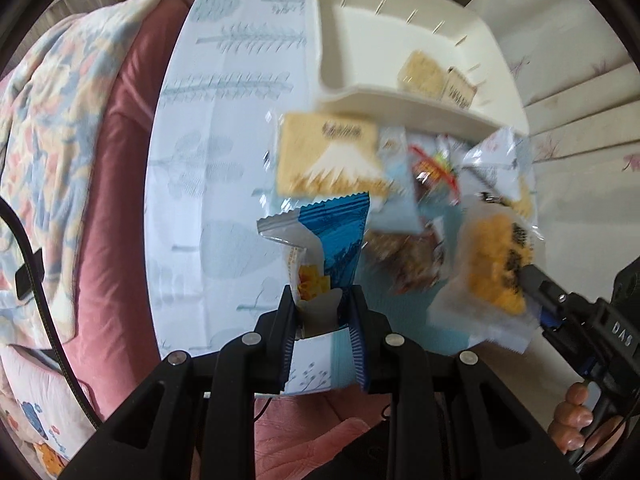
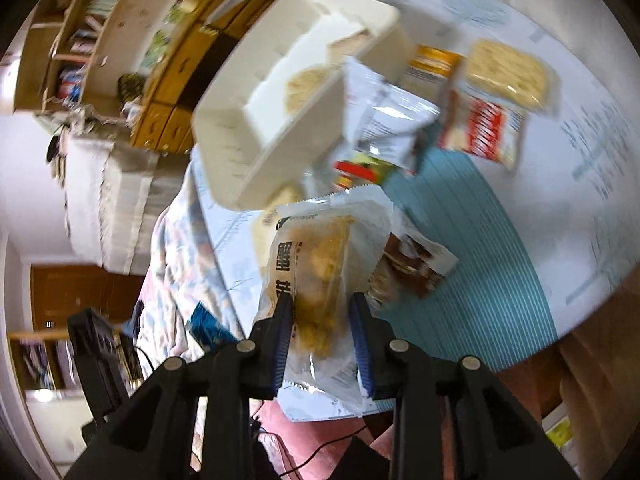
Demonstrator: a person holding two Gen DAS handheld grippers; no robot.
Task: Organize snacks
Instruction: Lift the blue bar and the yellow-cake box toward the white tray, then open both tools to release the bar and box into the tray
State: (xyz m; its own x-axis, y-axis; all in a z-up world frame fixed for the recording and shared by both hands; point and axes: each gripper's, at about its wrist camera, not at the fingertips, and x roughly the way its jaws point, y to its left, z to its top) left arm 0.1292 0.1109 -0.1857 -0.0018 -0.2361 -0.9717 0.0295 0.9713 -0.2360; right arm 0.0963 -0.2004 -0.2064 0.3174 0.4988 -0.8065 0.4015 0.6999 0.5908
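Note:
My left gripper (image 1: 319,300) is shut on a blue and silver snack packet (image 1: 336,236), held above the table. My right gripper (image 2: 321,308) is shut on a clear pouch with a yellow crumbly cake (image 2: 320,264); the same pouch (image 1: 492,264) shows at the right of the left wrist view with the right gripper (image 1: 532,276) clamped on it. A cream plastic bin (image 1: 360,56) (image 2: 256,120) stands at the back of the table and holds two cracker packs (image 1: 424,70). Loose snack packets (image 1: 332,156) (image 2: 504,76) lie in a heap before it.
The round table (image 1: 224,140) wears a white cloth with a pale tree print and a teal striped mat (image 2: 472,248). A pink sofa with a flowered blanket (image 1: 48,140) lies left of it. Wooden shelves and drawers (image 2: 160,40) stand behind. A person's fingers (image 1: 572,420) hold the right tool.

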